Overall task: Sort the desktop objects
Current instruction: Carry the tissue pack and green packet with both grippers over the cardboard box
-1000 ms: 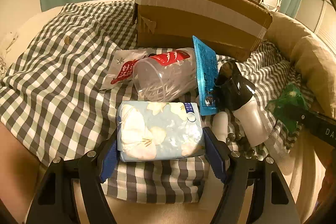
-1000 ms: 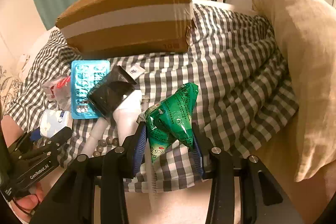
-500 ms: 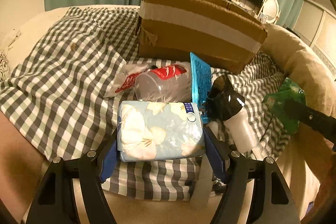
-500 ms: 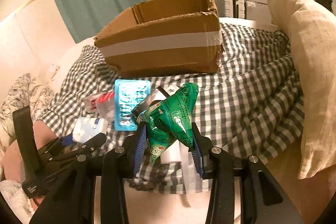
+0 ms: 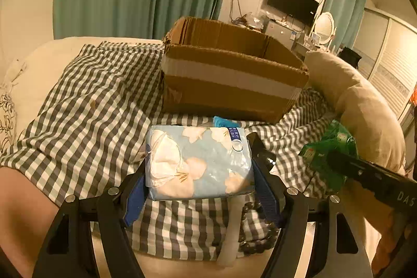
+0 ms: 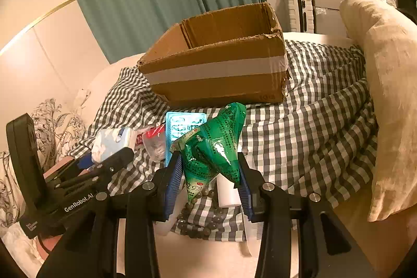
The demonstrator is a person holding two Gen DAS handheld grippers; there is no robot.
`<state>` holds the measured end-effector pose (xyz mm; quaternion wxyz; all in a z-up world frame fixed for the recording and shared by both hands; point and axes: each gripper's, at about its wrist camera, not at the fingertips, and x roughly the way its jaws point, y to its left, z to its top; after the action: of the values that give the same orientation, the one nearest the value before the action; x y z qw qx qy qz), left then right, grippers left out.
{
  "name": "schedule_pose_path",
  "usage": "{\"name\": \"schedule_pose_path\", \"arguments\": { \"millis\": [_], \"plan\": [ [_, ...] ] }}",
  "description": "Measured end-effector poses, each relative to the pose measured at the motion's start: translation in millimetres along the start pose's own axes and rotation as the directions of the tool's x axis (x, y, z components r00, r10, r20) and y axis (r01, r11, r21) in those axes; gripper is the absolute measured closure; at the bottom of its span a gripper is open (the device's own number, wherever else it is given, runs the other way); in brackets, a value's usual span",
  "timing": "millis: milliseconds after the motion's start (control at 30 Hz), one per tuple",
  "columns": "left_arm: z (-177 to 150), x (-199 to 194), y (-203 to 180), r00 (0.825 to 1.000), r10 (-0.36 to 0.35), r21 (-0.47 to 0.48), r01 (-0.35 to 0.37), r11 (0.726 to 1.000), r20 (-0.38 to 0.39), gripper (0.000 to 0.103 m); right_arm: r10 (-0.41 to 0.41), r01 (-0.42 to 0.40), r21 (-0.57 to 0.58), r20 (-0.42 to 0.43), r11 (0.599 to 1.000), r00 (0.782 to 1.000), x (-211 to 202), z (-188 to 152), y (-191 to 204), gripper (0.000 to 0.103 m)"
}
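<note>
Desktop objects, sorting in progress; none visibly in the box yet, though its floor is hidden.

Held, two items:
- Tissue pack (image 5: 199, 163), floral, one. Clamped across its width between the wide-set jaws of the left gripper (image 5: 200, 186), clear of the cloth.
- Green packet (image 6: 212, 147), crinkled foil, one. Pinched between the narrower-set jaws of the right gripper (image 6: 208, 176), also clear of the cloth.

Left on the checked cloth (image 6: 299, 127), near edge first:
- Bead string (image 6: 198, 220), one.
- White bottle (image 6: 228, 193), one, partly hidden.
- Blue blister card (image 6: 185, 127), one.
- Clear plastic cup with red print (image 6: 153, 140), one; a red-and-white wrapper may lie beside it, cannot tell.

Destination, beyond:
- Cardboard box (image 5: 229, 74), one, open-topped, upright on the cloth.

Estimate: early stage; two items in transit, at least four to follow.
</note>
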<state>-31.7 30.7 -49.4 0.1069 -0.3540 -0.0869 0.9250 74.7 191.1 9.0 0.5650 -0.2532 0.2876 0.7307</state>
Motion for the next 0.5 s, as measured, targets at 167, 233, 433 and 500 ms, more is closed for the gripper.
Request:
{"name": "schedule_pose_path", "arguments": {
  "millis": [167,233,433,500],
  "plan": [
    [14.4,2.5,-3.4,1.0,-0.009,0.016,0.009,1.0,0.009,0.028,0.0,0.0,-0.031,0.004,1.0,1.0,-1.9,6.3,5.7,0.064],
    [24.0,3.1,-3.8,1.0,-0.009,0.021,0.009,1.0,0.02,0.028,0.003,-0.003,-0.04,0.008,0.999,1.0,-2.6,11.0,7.6,0.064],
    [56.2,6.7,-3.9,0.999,-0.003,0.026,0.002,1.0,0.053,0.028,-0.015,0.017,-0.087,0.024,0.996,1.0,-4.4,32.2,13.5,0.064],
    [69.2,9.0,-7.5,0.998,-0.001,0.041,-0.002,0.999,0.066,0.028,-0.011,0.013,-0.094,0.03,0.995,0.999,-4.2,42.1,13.5,0.064]
  ]
}}
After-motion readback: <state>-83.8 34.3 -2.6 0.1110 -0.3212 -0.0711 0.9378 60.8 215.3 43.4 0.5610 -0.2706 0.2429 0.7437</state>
